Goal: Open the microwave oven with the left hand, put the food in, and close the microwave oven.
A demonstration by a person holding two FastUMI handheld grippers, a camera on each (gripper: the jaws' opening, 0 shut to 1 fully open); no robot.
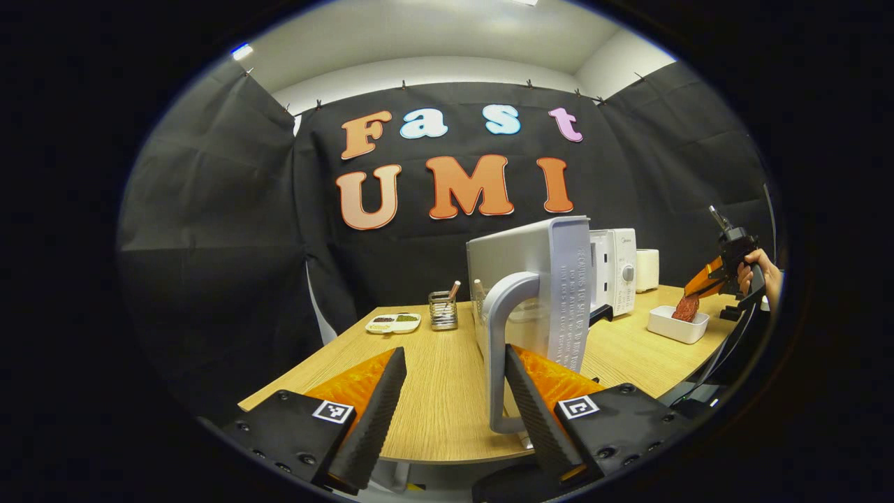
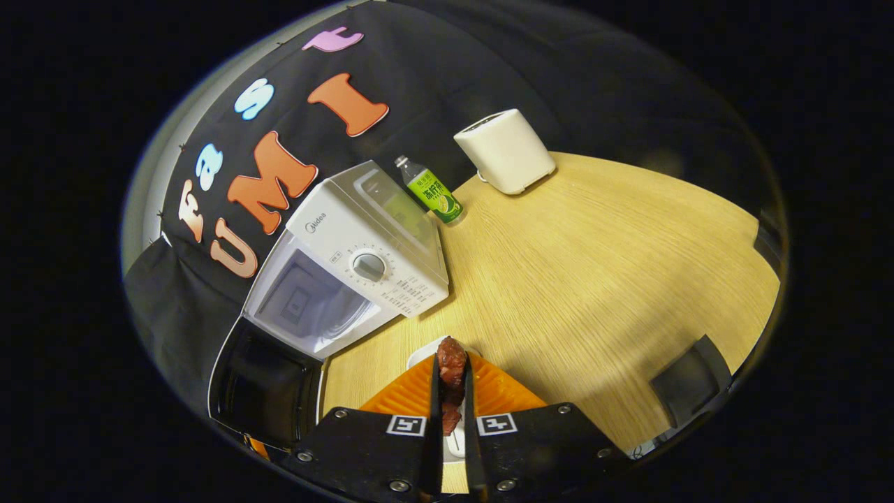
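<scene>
While door (image 1: pixel 531 279) open, right tool (image 2: pixel 452 381) grips one meat (image 2: pixel 451 363).

The microwave (image 1: pixel 614 269) body is mostly hidden behind its open door (image 1: pixel 541 293). In the right gripper view, the white dish (image 2: pixel 419 358) is almost covered by the fingers. The small tray's (image 1: pixel 393 323) contents are too small to tell, perhaps beans.

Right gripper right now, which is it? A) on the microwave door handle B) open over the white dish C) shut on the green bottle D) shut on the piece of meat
D: in the right gripper view both fingers of the right gripper press on the piece of meat, lifted above the white dish.
</scene>
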